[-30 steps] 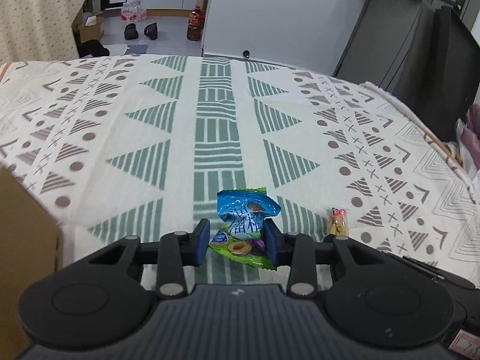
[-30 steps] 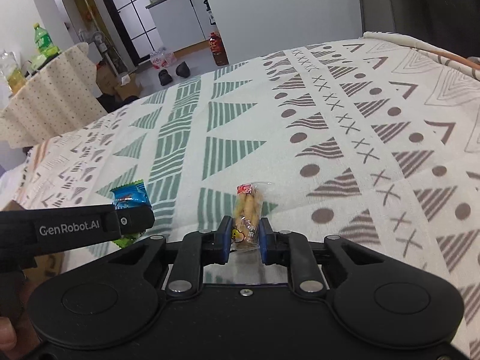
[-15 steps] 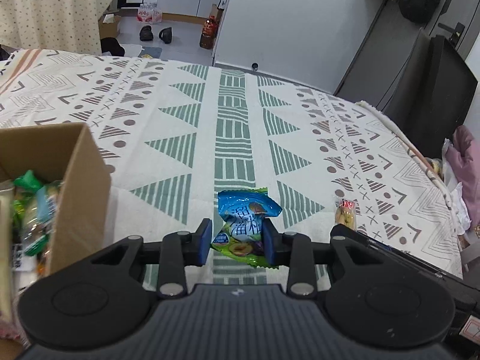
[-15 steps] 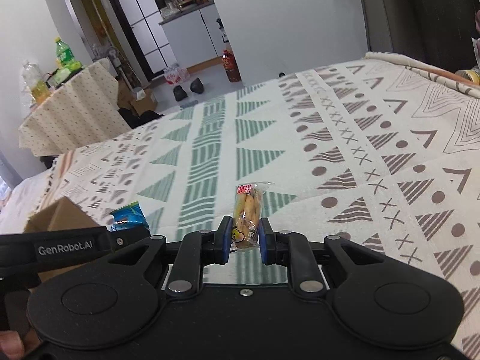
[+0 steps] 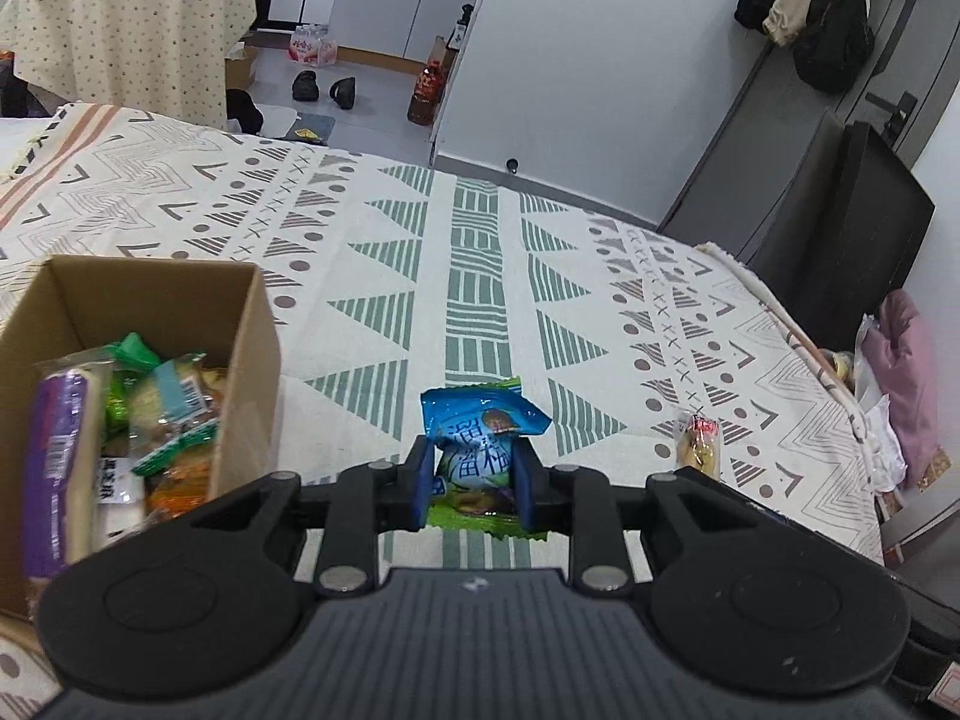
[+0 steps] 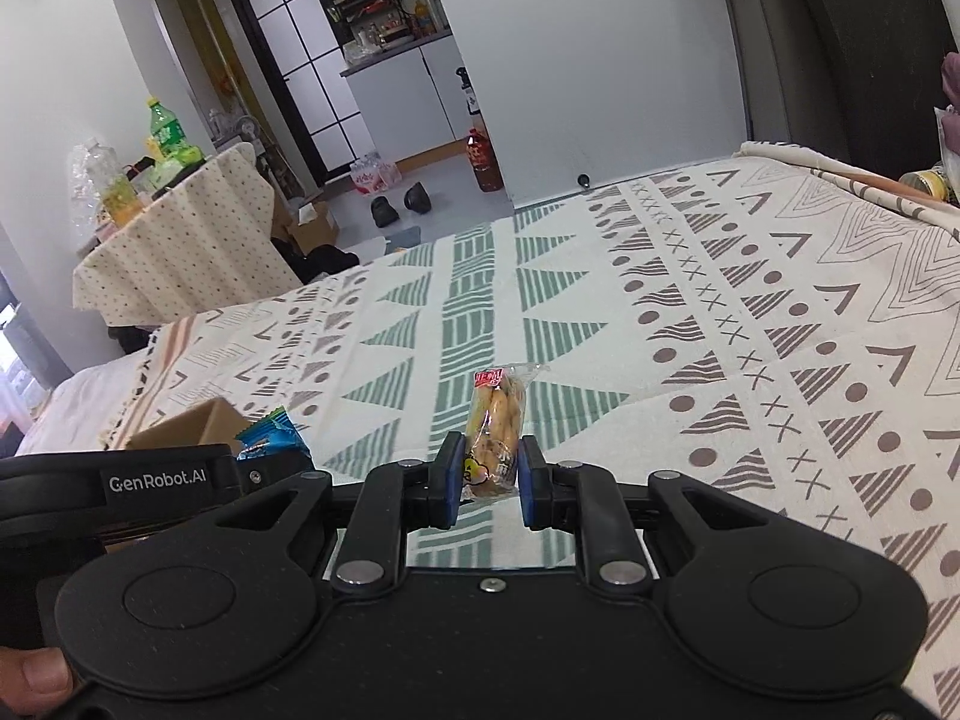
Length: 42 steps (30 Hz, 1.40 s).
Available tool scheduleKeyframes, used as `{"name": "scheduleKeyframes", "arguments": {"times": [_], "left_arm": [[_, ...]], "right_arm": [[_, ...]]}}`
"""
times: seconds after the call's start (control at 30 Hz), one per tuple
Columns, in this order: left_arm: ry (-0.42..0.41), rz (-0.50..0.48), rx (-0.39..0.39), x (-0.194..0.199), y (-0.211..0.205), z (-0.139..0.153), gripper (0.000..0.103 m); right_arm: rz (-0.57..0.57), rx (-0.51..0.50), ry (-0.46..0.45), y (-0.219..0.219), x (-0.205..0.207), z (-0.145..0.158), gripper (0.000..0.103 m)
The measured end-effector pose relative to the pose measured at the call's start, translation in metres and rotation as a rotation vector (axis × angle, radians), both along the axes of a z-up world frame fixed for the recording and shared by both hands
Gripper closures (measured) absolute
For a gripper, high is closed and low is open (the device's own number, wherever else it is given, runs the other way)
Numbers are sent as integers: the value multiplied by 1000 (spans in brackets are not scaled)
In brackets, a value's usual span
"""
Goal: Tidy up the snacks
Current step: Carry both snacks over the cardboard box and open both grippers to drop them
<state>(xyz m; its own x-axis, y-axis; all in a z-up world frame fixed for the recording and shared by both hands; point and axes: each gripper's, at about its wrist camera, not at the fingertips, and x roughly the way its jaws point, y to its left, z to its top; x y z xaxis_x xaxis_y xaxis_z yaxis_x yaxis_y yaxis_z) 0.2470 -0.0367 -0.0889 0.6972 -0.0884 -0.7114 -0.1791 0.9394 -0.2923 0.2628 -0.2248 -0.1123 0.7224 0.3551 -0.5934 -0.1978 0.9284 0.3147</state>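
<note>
My left gripper (image 5: 474,483) is shut on a blue and green plum-candy packet (image 5: 480,438), held above the patterned tablecloth. Just to its left stands an open cardboard box (image 5: 246,360) holding several wrapped snacks (image 5: 150,414). My right gripper (image 6: 491,483) is shut on a clear packet of yellow-brown snack sticks (image 6: 497,426) with a red label, also lifted off the cloth. That clear packet (image 5: 696,444) shows at the right in the left wrist view. The blue packet (image 6: 270,441) and a corner of the box (image 6: 192,426) show at the left in the right wrist view.
A cream cloth with green and brown patterns (image 5: 480,276) covers the table. A dark chair or screen (image 5: 840,228) stands beyond its right edge, with pink fabric (image 5: 906,372) beside it. A second, dotted-cloth table (image 6: 180,240) carrying bottles stands across the room. A thumb (image 6: 30,684) holds the left tool.
Both grippers have risen and drawn back with their packets held. The left one has shifted so that the open box of snacks has come into view at its left.
</note>
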Motion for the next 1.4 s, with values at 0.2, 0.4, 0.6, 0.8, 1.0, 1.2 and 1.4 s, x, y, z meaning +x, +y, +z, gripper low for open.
{"name": "scheduleKeyframes", "arguments": {"times": [0.2,0.4,0.6,0.8,1.0,1.2,1.4], "left_arm": [[-25,29,-12,-17,11,14,77],[-55,41,-14,-27,18,30,77],[-75,56,-31,-38,32,40,77],[-96,78,-40,-43,46,50,77],[-103,130,-65,-46,70,51,77],[-114,195,-83,-47,96,52,77],[-110,260,-102,-46,125,50,77]], "right_arm": [[22,5,-21,13,-16,16,84],[50,-1,-45,27,-26,32,84],[63,-7,-62,39,-32,45,84],[83,-29,-78,54,-35,54,84],[96,-27,-88,72,-33,60,84],[113,-17,-91,95,-29,62,84],[160,-13,-91,124,-22,61,84]]}}
